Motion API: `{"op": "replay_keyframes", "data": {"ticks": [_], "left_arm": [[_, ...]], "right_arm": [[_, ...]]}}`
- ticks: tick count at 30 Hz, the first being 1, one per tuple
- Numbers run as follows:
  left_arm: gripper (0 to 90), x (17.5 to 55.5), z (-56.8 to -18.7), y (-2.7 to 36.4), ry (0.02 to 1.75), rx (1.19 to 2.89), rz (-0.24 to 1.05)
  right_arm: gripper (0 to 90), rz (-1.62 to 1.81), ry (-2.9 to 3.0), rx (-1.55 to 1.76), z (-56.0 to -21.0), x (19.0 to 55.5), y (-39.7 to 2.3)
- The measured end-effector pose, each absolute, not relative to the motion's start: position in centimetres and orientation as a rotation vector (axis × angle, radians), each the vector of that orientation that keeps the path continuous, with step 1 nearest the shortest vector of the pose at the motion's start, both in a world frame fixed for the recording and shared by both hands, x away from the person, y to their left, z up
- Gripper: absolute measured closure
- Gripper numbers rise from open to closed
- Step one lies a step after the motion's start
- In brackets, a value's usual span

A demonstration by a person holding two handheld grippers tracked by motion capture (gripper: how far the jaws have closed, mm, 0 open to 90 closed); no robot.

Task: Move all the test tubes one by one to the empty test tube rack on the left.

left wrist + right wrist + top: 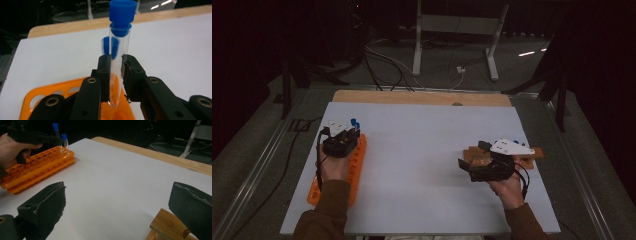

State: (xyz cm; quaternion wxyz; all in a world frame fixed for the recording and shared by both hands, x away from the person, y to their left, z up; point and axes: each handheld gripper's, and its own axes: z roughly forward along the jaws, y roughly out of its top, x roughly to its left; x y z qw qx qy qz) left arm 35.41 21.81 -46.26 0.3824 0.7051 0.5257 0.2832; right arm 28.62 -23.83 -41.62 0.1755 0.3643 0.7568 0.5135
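At nine o'clock on the white table point(422, 150): left gripper point(115, 75) clamped on a clear tube point(117, 65) with a blue cap point(123, 11), held upright just above the orange rack point(354, 170). Behind it, a second capped tube point(110, 46), blurred, seemingly seated at the rack's far end. Likely step: seating the held tube in a free hole. Best done by keeping the tube vertical, centring its round bottom over the hole, lowering slowly, releasing only once the rack carries it. At three o'clock: right gripper point(117, 205) spread wide, holding nothing, poised beside a wooden block point(168, 226).
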Motion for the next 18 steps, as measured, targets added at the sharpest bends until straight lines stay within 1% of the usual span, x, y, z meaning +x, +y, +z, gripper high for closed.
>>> {"op": "replay_keyframes", "data": {"ticks": [3, 7, 18], "left_arm": [[77.8, 35.3, -46.6, 22.0, 1.366, 1.806, 0.693], [77.9, 35.4, -47.1, 21.9, 1.394, 1.856, 0.656], [78.2, 35.7, -47.8, 21.6, 1.412, 1.931, 0.635]], "right_arm": [[0.9, 1.454, 2.141, 1.029, -41.6, 28.5, -23.9], [0.9, 1.455, 2.146, 1.022, -41.6, 28.5, -23.8], [0.9, 1.454, 2.158, 1.011, -41.8, 28.5, -23.6]]}}
